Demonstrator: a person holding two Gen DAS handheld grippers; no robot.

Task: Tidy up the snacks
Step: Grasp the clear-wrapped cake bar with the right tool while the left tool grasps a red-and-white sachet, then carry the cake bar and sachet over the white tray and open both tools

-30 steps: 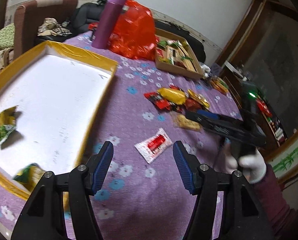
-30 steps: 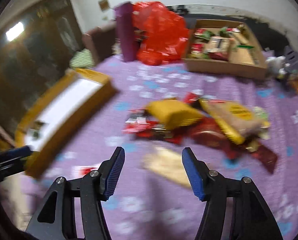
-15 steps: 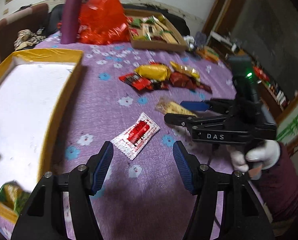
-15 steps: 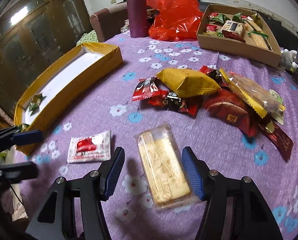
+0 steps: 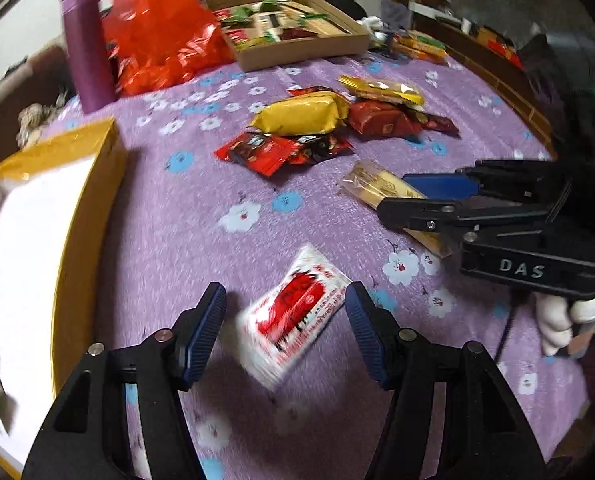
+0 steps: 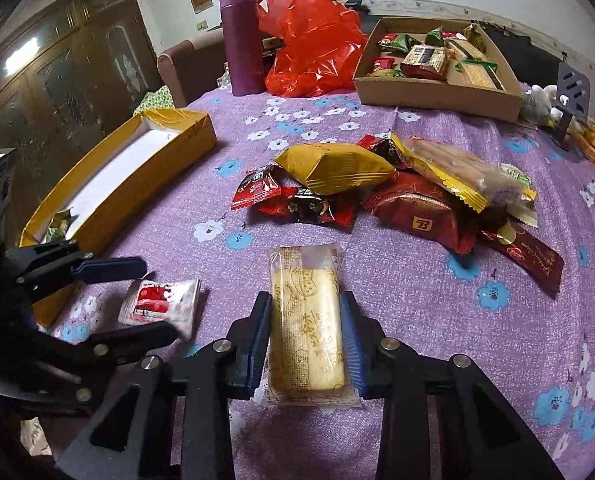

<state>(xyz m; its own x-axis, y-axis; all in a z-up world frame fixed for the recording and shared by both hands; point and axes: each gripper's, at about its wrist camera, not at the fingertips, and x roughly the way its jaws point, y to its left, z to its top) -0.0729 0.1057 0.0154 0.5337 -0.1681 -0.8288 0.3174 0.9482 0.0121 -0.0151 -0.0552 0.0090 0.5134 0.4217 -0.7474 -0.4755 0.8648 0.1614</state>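
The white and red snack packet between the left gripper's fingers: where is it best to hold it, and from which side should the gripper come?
Grip the white and red packet across its narrow width, on its two long edges near the middle, coming down from above. It lies flat and slanted on the purple cloth, so the open left gripper probably needs some wrist roll to square its fingers with those edges.

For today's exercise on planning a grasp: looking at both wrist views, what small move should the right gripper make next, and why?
Probably finish the squeeze, then lift. The right gripper is closing with the clear-wrapped biscuit pack between its jaws, pads at the wrapper's long edges, and the pack lies flat on the purple cloth. The left gripper is open around the red-and-white sachet.
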